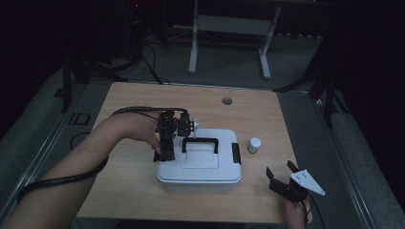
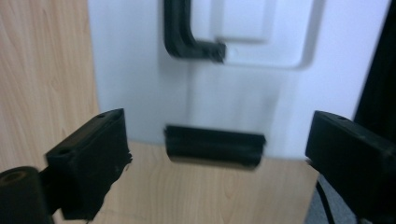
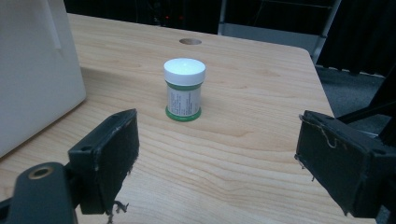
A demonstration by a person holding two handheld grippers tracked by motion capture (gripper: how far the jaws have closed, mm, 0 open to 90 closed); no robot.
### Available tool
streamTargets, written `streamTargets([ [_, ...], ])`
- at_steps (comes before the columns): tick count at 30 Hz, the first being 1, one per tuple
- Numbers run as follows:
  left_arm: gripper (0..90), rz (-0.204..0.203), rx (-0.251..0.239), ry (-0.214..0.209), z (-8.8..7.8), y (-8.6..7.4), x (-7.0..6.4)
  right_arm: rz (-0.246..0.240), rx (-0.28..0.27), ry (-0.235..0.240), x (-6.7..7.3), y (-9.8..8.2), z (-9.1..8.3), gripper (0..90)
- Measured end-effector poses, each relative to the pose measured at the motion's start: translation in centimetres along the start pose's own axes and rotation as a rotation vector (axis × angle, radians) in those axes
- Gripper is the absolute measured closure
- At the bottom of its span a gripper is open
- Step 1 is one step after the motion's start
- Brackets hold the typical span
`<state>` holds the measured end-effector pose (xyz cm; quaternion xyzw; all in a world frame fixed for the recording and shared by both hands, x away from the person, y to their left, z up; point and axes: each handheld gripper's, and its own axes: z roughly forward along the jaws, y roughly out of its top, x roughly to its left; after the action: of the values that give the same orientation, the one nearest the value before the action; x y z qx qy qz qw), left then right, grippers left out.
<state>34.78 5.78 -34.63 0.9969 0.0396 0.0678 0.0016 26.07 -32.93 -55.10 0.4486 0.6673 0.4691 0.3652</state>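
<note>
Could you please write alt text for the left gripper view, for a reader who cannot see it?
The left gripper, its two black jaws standing wide open, points at the black latch on the edge of a white box's lid. Part of the lid's black handle lies beyond, and the wooden table runs beneath the box.

I am counting one white box (image 1: 199, 169) with two black latches (image 1: 236, 153), one small jar (image 1: 254, 145), and two grippers (image 1: 167, 138).
</note>
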Motion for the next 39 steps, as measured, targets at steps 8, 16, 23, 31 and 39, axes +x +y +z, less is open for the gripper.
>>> streamTargets([
  [8, 15.3, 0.006, 0.038, 0.0, 2.0, 1.5, 0.3, 0.002, 0.002, 0.001, 0.0, 0.0, 0.0, 12.9],
  [16, 33.0, -0.002, 0.019, -0.008, 2.9, 2.6, 1.0, 0.001, 0.005, 0.0, 0.0, 0.0, 0.0, 12.9],
  [23, 52.9, -0.005, 0.023, -0.057, 2.7, 3.2, 1.1, -0.001, 0.008, 0.0, 0.0, 0.0, 0.1, 12.9],
  [31, 78.0, 0.004, 0.069, -0.113, 2.8, 3.8, 0.9, -0.006, 0.013, -0.002, 0.1, -0.1, 0.1, 12.9],
  [39, 82.9, 0.014, 0.101, -0.109, 2.9, 4.2, 0.8, -0.01, 0.018, -0.001, 0.1, -0.1, 0.2, 12.9],
])
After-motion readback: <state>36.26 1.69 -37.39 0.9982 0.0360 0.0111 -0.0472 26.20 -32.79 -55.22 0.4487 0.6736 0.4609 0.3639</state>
